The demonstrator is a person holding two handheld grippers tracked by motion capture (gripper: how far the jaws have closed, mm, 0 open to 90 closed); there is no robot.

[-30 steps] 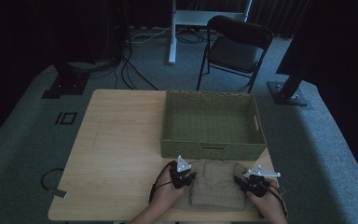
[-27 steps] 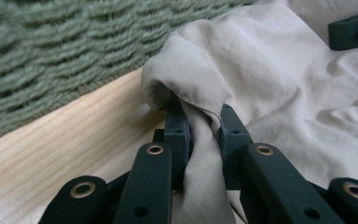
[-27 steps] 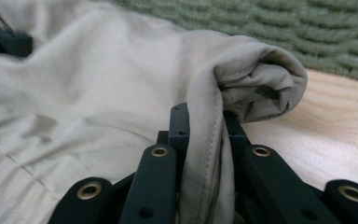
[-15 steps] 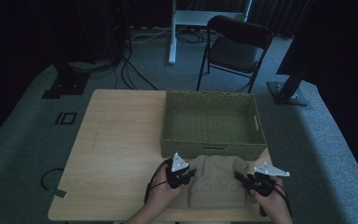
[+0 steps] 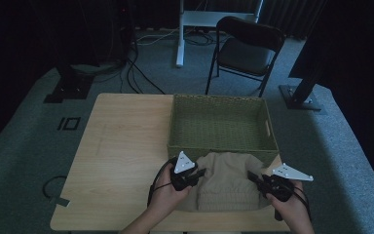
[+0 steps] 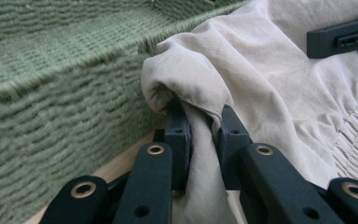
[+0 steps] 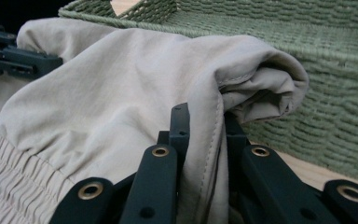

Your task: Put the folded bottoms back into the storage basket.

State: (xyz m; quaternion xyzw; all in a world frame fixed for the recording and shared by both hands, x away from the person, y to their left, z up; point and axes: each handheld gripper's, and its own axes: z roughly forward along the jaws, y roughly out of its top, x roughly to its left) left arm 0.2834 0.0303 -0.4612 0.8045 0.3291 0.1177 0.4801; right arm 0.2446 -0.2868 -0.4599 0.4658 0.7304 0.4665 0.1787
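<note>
A folded beige garment (image 5: 226, 180) with a gathered elastic band hangs between my two grippers just in front of the green woven basket (image 5: 221, 127). My left gripper (image 5: 200, 172) is shut on the garment's left edge; in the left gripper view the cloth (image 6: 242, 70) is pinched between the black jaws of that gripper (image 6: 200, 133). My right gripper (image 5: 251, 176) is shut on the right edge, and in the right gripper view the fabric (image 7: 121, 93) bunches between its jaws (image 7: 204, 126). The garment's far edge rises to the basket's near rim (image 7: 279, 42).
The light wooden table (image 5: 121, 146) has bare room to the left of the basket. A black folding chair (image 5: 246, 48) stands behind the table. Cables and stand bases lie on the grey carpet around it.
Both grippers have risen with the garment held between them, lifting its side edges off the table. The cloth now stands higher against the basket's front wall.
</note>
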